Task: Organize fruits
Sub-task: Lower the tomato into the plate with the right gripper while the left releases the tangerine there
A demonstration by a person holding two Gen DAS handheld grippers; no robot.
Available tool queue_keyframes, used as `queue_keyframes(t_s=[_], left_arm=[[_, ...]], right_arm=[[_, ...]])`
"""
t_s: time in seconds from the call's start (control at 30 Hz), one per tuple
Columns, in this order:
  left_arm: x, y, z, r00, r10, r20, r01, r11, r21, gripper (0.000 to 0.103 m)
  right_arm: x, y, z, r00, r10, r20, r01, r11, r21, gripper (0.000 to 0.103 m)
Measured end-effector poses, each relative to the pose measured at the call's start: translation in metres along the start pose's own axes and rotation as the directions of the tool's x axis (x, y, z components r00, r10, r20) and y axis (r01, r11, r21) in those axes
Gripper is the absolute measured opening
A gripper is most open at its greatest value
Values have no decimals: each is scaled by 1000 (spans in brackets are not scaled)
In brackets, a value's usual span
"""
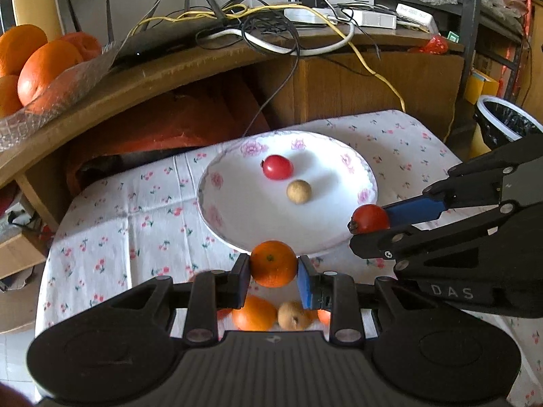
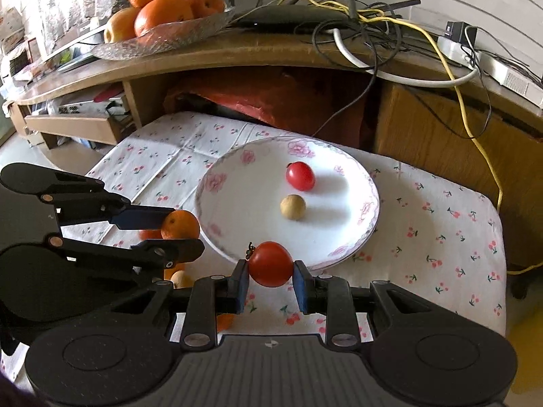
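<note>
My left gripper (image 1: 273,269) is shut on a small orange (image 1: 273,264), held just above the near rim of the white flowered plate (image 1: 237,217). My right gripper (image 2: 270,273) is shut on a red tomato (image 2: 270,264) at the plate's (image 2: 342,237) near edge. In the left wrist view the right gripper (image 1: 370,222) comes in from the right with its tomato (image 1: 370,218). On the plate lie a cherry tomato (image 1: 277,167) and a tan longan (image 1: 298,191). Below the left gripper sit another orange (image 1: 254,312) and a longan (image 1: 292,315) on the cloth.
The plate stands on a small table with a cherry-print cloth (image 2: 441,237). Behind it is a wooden desk (image 1: 163,71) with tangled cables, a router and a glass dish of large oranges (image 2: 159,13). A bin with a black liner (image 1: 505,125) stands at the right.
</note>
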State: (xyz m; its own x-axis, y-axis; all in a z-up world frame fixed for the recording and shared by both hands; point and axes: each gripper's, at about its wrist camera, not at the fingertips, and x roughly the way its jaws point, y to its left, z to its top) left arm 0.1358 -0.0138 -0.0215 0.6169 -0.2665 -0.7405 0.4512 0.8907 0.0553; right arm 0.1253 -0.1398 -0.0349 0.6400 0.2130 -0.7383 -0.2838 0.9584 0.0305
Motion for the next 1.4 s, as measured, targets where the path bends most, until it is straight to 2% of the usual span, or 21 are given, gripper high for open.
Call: queue_keyframes(t_s=[0.63, 1.4], left_arm=[[33, 8, 15, 1000, 26, -15, -26, 999, -30, 38], [35, 11, 21, 999, 41, 0, -41, 998, -52, 40]], right_arm=[[34, -17, 10, 1000, -23, -8, 23, 1000, 18, 24], [34, -20, 12, 999, -35, 20, 35, 999, 27, 29]])
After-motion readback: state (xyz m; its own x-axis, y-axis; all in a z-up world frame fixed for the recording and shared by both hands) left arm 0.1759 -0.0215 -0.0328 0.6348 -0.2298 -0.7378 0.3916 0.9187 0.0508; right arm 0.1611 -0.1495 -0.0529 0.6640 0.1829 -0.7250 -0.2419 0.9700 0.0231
